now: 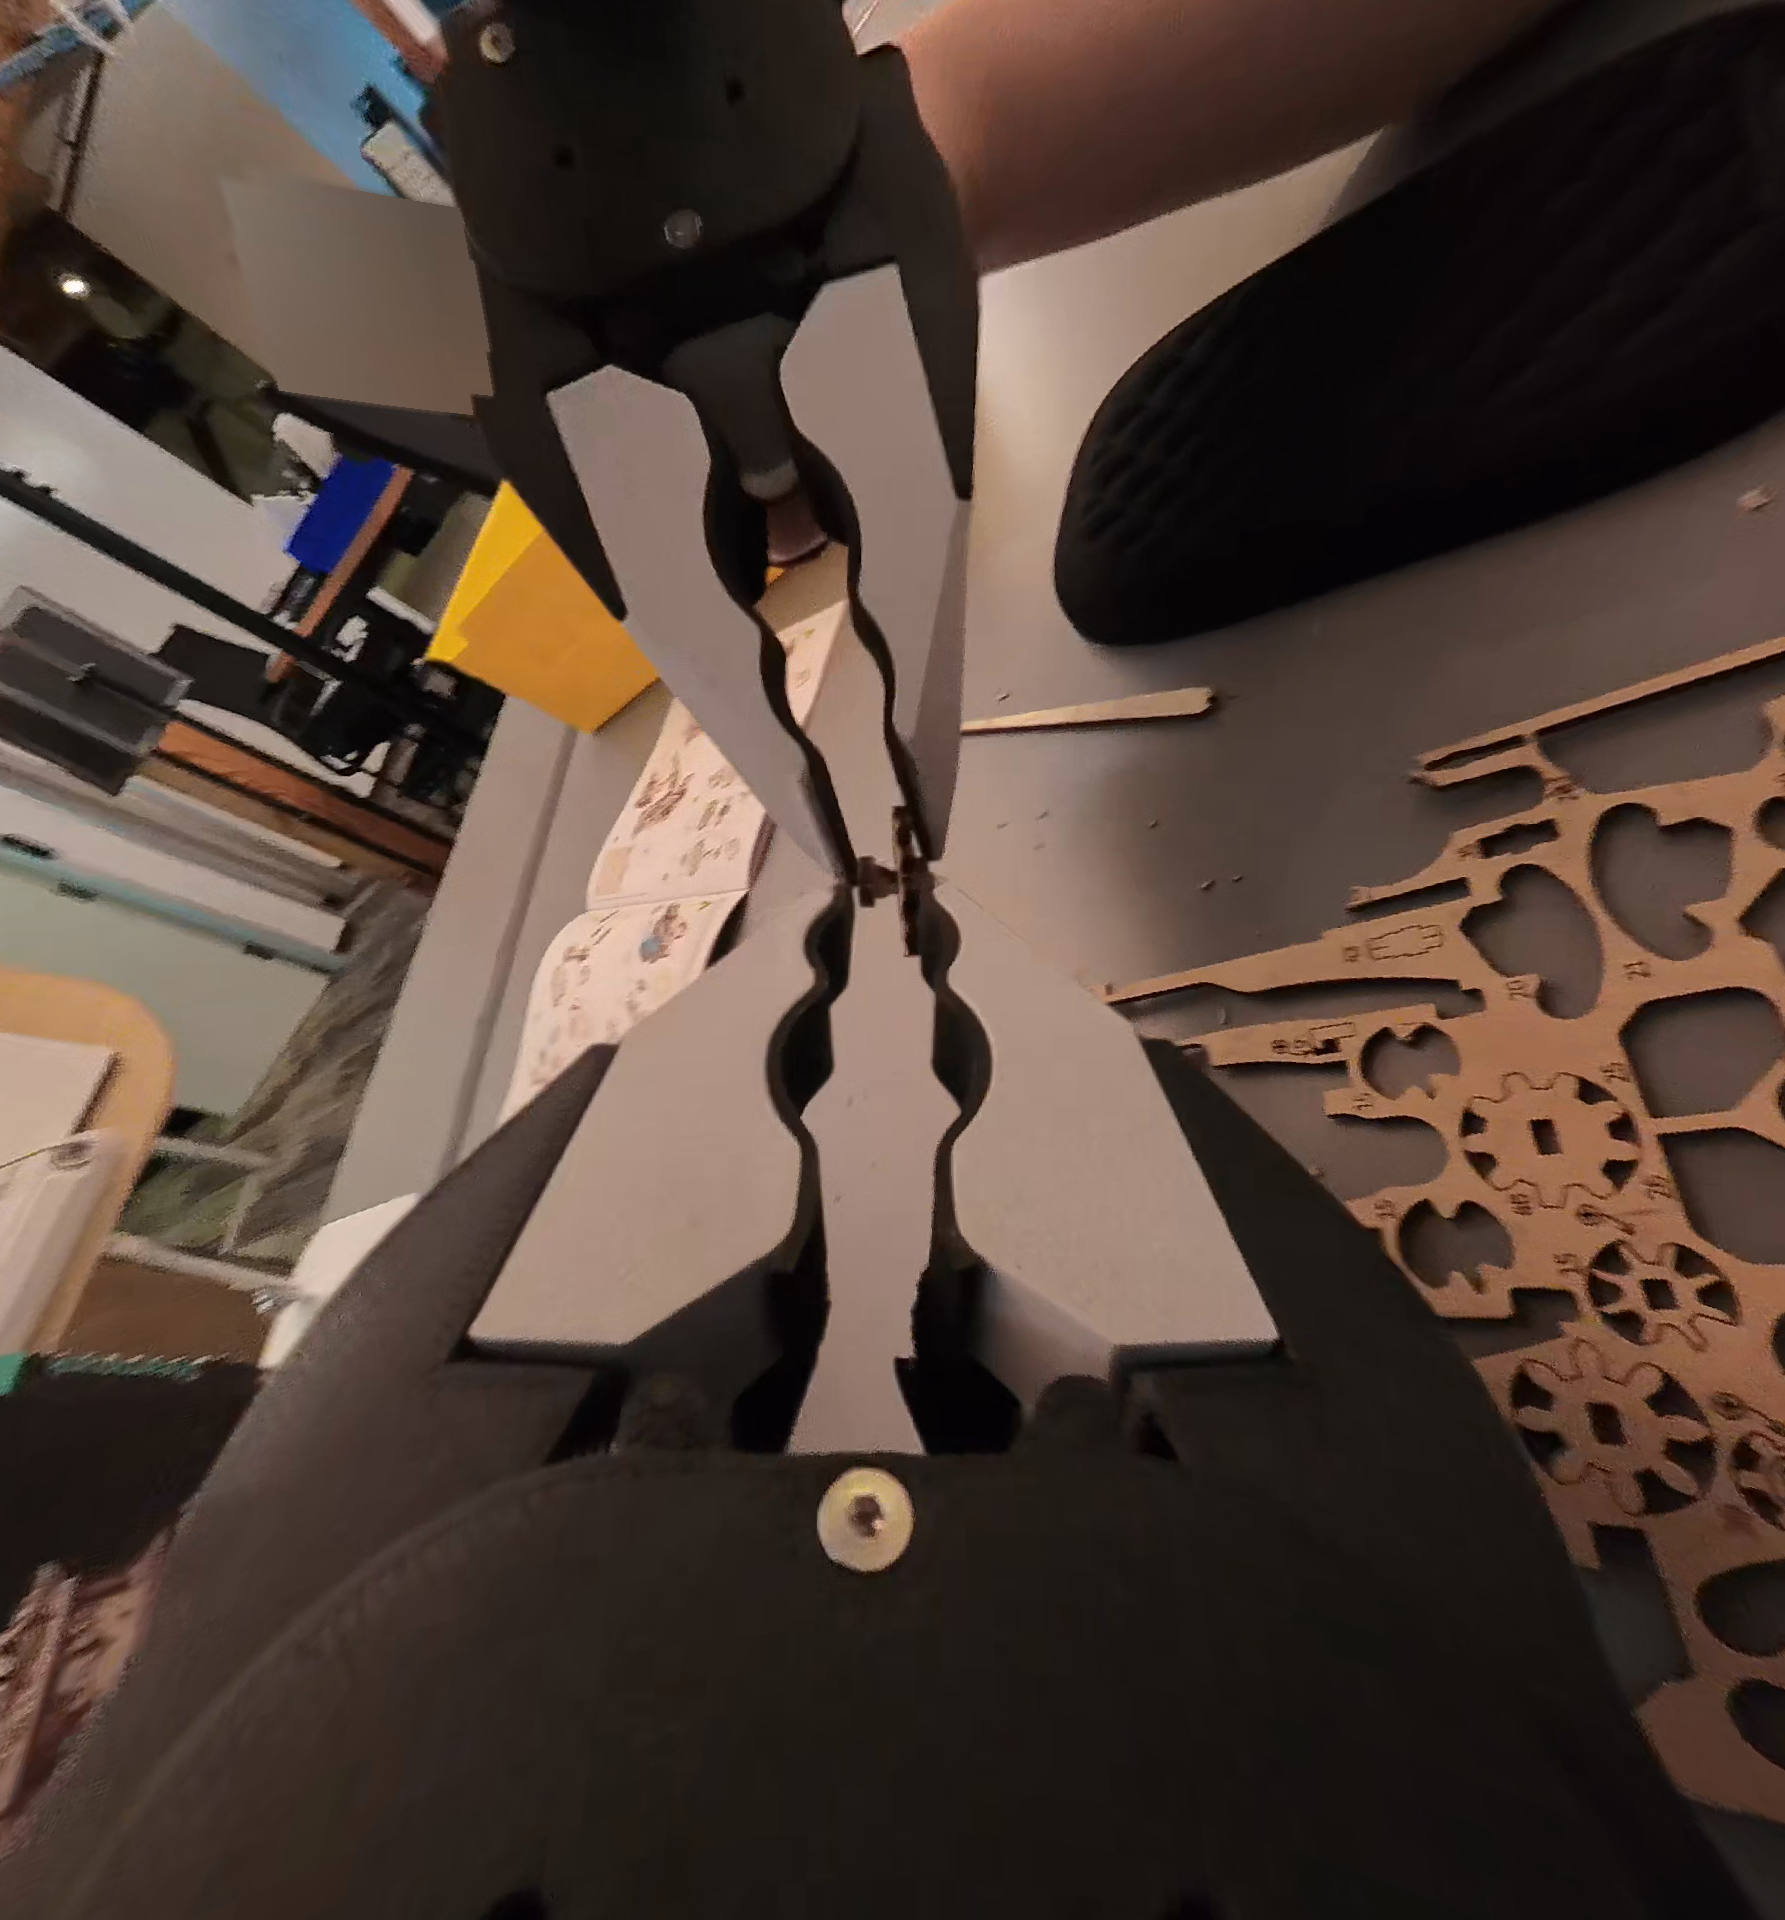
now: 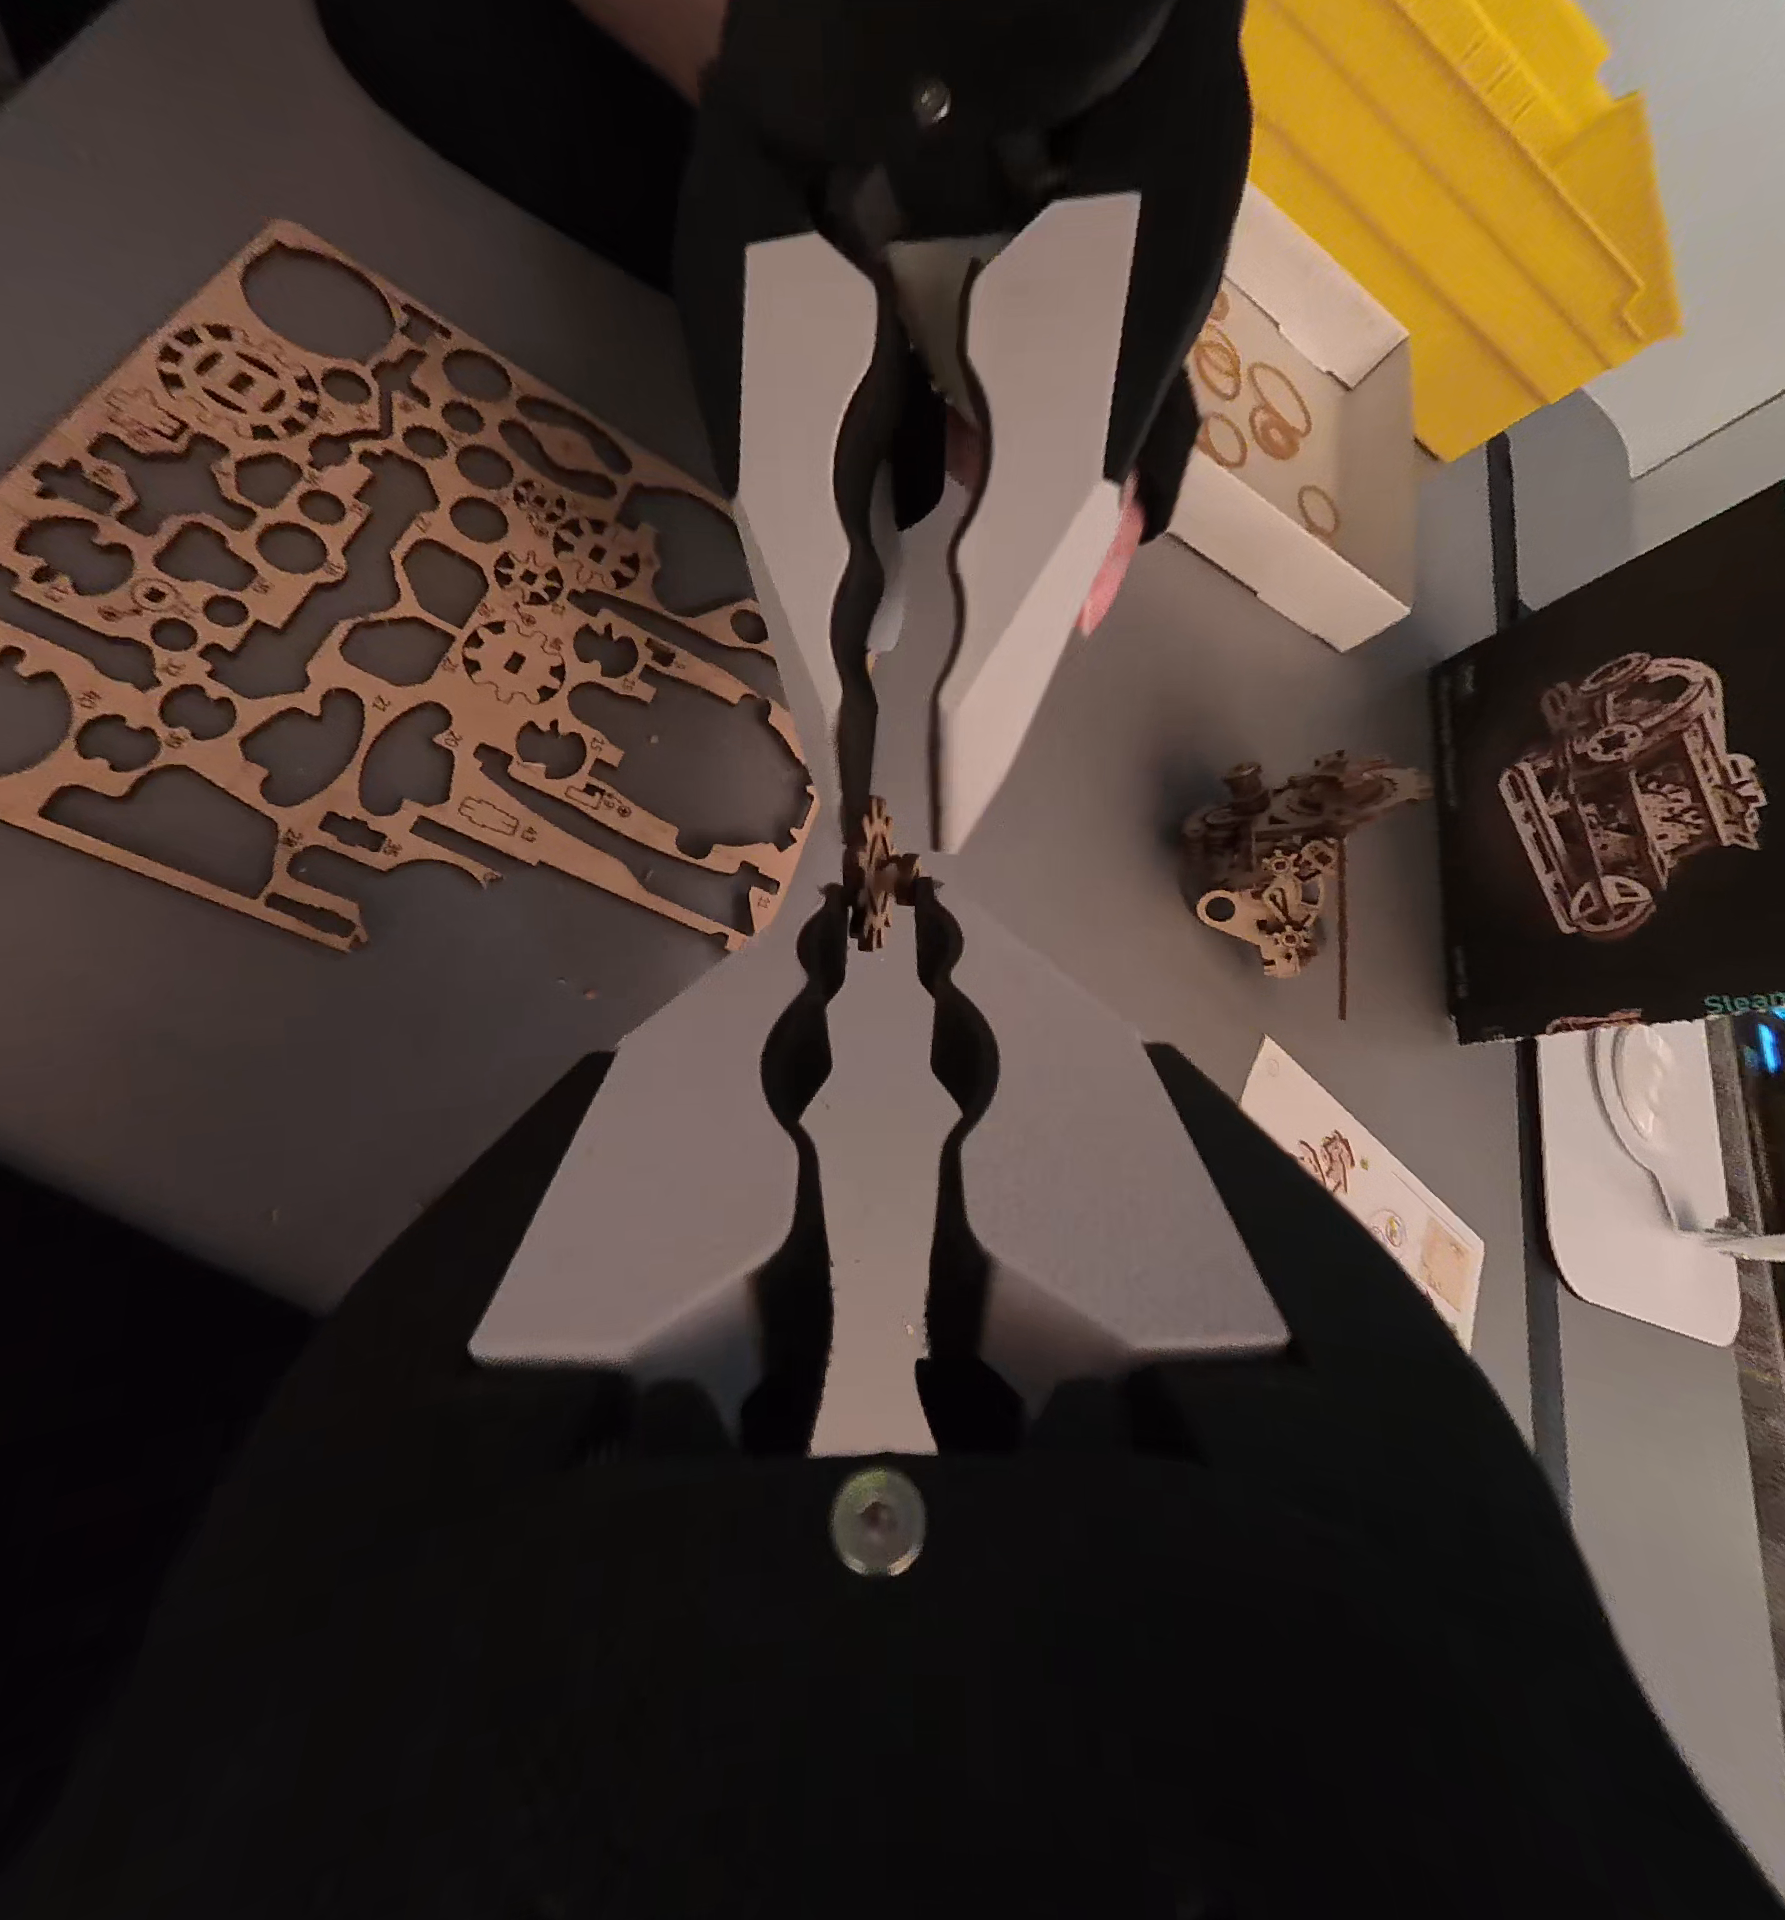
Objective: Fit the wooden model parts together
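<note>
left gripper [image 1: 883, 894] pinching small brown wooden gear [image 2: 875, 868] at its tips | right gripper [image 2: 880, 899] pinching it too, tip-to-tip

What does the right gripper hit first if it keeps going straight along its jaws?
Most likely the left gripper, which faces it tip to tip. The small wooden gear parts already sit between the right gripper jaws and the opposing tips, so hardly any free way remains. Exact depth between the tips is unclear.
</note>
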Tool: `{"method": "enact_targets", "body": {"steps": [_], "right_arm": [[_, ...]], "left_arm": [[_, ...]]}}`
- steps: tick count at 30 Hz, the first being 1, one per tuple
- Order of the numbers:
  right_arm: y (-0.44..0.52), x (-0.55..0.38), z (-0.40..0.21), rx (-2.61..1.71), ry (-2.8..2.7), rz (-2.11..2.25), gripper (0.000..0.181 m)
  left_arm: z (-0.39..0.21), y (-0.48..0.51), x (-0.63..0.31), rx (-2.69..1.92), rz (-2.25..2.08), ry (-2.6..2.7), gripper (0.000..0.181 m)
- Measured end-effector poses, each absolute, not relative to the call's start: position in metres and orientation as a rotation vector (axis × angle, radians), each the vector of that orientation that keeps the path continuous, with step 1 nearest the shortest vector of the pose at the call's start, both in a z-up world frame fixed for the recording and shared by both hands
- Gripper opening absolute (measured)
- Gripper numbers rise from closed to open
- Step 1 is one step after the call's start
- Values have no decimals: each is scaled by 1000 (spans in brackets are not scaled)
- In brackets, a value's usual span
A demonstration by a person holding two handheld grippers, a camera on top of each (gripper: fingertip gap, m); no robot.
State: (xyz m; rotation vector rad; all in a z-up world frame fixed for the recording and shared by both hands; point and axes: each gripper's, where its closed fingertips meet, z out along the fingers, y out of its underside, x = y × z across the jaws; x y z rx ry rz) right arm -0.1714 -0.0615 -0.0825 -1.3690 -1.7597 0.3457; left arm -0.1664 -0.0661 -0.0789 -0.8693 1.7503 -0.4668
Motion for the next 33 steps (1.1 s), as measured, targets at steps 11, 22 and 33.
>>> {"method": "enact_targets", "body": {"steps": [11, 22, 33], "right_arm": [[-73, -174, -90, -1367, -1797, 464, 11], [-74, -176, -59, -1244, -1630, 660, 11], [-83, -176, -69, -1207, -1701, 691, 12]], "left_arm": [[-87, -79, -169, -862, -586, 1812, 6], [-76, -74, -168, -866, -619, 1722, 22], [-73, -85, -169, -821, -653, 1744, 11]]}}
